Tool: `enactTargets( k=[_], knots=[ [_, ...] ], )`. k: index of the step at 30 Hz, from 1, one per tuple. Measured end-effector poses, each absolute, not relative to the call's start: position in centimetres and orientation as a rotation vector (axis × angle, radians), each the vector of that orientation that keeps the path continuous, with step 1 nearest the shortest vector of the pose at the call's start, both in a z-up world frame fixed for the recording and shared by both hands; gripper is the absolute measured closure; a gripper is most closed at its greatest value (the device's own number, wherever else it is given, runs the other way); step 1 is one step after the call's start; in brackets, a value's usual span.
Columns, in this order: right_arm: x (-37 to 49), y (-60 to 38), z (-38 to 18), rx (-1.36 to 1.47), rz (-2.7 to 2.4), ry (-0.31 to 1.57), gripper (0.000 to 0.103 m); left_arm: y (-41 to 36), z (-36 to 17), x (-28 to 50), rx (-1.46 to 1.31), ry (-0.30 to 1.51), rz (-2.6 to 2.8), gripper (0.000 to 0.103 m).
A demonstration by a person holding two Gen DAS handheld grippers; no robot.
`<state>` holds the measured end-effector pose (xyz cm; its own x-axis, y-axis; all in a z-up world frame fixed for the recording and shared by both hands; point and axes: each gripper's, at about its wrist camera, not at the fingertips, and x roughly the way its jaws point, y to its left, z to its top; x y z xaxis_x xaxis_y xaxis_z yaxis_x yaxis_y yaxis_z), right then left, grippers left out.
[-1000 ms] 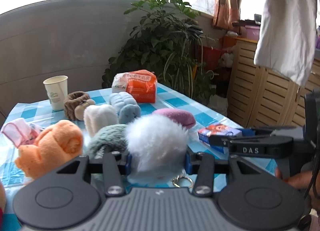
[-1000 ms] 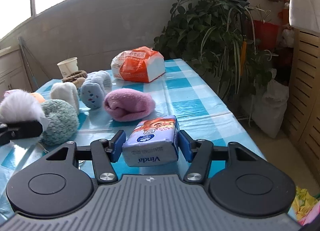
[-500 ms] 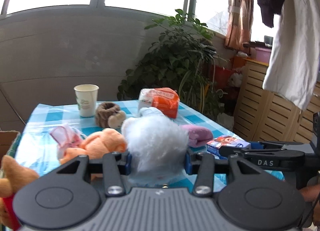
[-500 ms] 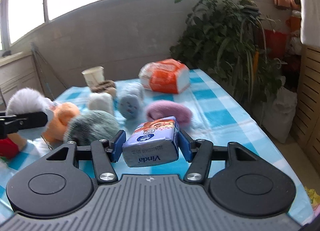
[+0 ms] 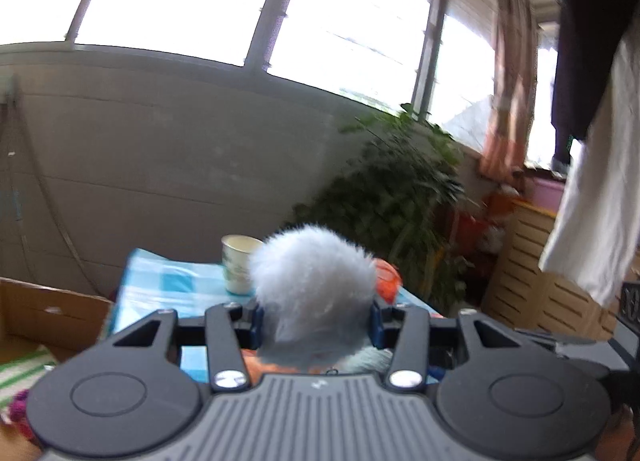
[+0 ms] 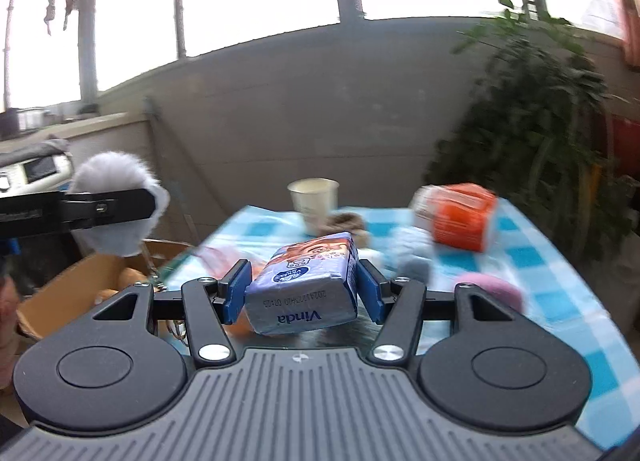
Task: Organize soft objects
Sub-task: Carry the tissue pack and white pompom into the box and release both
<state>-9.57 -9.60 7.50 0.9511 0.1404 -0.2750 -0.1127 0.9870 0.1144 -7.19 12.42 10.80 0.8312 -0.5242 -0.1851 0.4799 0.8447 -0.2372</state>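
My left gripper [image 5: 315,319] is shut on a white fluffy pompom [image 5: 312,293] and holds it high above the table; it also shows in the right wrist view [image 6: 116,205], over a cardboard box [image 6: 80,293]. My right gripper [image 6: 302,295] is shut on a blue Vinda tissue pack [image 6: 308,287], held above the blue checked table [image 6: 540,261]. A pink soft pad [image 6: 496,289], pale blue plush pieces [image 6: 412,249] and an orange plush [image 5: 276,365] lie on the table, blurred.
A paper cup [image 6: 314,199] and an orange-and-white bag [image 6: 460,217] stand at the table's far end. A large potted plant [image 6: 532,121] is at the right. The cardboard box [image 5: 48,317] sits left of the table. Laundry [image 5: 592,181] hangs at the right.
Both grippers have risen and swung left with their loads. The pompom is now over the cardboard box; the table items have dropped lower in both views.
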Motion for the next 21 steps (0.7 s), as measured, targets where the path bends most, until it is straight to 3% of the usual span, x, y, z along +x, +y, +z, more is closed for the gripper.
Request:
enactTargets(
  k=[21],
  knots=[
    [-1.4,7.3,7.4,0.030,0.543,0.322,0.032,28.1,5.6,-1.1,-0.296,0.378,0.035,0.057]
  ],
)
